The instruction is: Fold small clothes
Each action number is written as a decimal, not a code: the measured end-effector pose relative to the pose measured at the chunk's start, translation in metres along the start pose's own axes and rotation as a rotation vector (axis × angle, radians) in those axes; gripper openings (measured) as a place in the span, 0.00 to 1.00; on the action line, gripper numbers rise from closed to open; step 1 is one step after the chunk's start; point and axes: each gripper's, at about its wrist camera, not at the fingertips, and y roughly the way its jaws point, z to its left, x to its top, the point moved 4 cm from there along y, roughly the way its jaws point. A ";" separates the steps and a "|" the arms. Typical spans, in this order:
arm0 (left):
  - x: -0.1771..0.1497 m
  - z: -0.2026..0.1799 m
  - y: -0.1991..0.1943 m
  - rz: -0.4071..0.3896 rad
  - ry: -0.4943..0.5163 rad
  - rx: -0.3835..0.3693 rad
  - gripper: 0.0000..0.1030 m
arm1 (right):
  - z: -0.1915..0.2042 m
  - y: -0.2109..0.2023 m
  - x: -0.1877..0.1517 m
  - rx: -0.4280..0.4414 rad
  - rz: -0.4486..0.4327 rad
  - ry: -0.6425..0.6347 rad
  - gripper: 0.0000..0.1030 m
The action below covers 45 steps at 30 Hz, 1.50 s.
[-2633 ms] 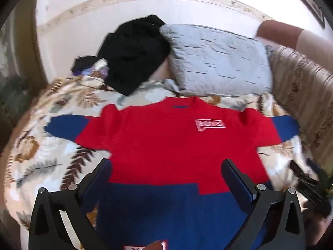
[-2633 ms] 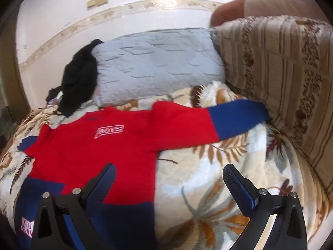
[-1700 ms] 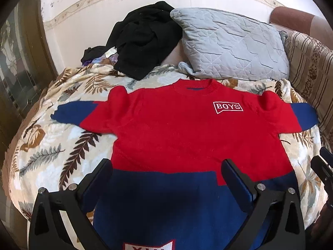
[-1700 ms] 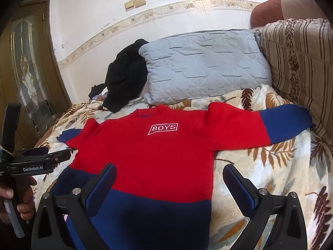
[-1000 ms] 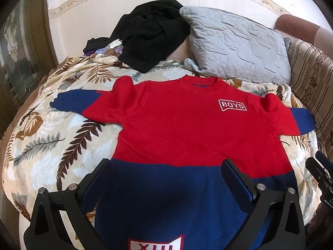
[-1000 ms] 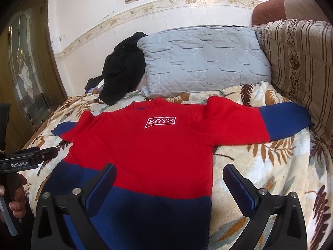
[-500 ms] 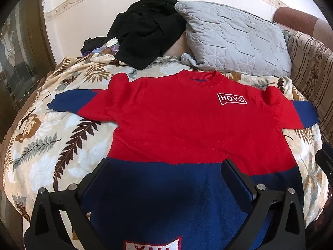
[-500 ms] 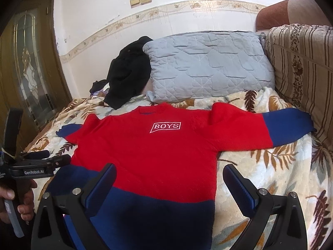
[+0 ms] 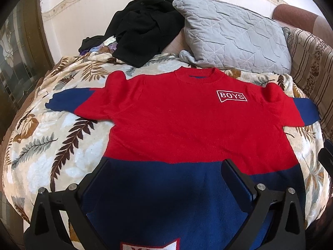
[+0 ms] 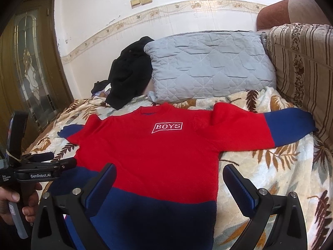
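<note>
A red and navy knit sweater [image 9: 187, 129] lies flat, front up, on the leaf-print blanket [image 9: 41, 137], collar at twelve o'clock. Your left gripper [image 9: 166, 177] and right gripper [image 10: 169, 181] hover wide open, empty. It looks soft and floppy; pinch a sleeve cuff.

Ahead of the claw we see a leaf-patterned blanket [image 9: 62, 137] covering the bed. Beyond it, a grey quilted pillow [image 9: 235, 35] leans against the white wall [image 10: 100, 10]. Just to its left lies a heap of black clothing [image 9: 143, 27], touching the pillow's edge. To the right we see a striped brown cushion [image 10: 301, 66]. Far left stands a wooden door with patterned glass [image 10: 27, 62]; two wall switches [image 10: 141, 0] sit above the pillow.
</note>
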 end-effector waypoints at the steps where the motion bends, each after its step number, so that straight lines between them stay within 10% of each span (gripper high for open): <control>1: 0.001 0.000 0.001 0.001 0.001 0.000 1.00 | 0.000 0.000 0.000 0.000 0.001 -0.001 1.00; 18: 0.008 0.008 0.007 -0.012 -0.023 -0.018 1.00 | -0.004 0.004 -0.003 0.020 0.020 0.031 1.00; 29: 0.018 0.187 0.056 0.000 -0.253 0.263 1.00 | -0.226 0.041 0.013 0.099 -0.060 0.881 0.99; 35: -0.009 0.235 0.098 0.069 -0.302 0.332 1.00 | -0.304 0.093 -0.001 -0.056 -0.022 1.138 0.74; 43: -0.014 0.247 0.108 0.054 -0.353 0.304 1.00 | -0.327 0.110 0.019 -0.270 0.008 1.066 0.56; 45: -0.013 0.248 0.111 0.053 -0.355 0.301 1.00 | -0.329 0.119 0.027 -0.339 0.095 1.019 0.06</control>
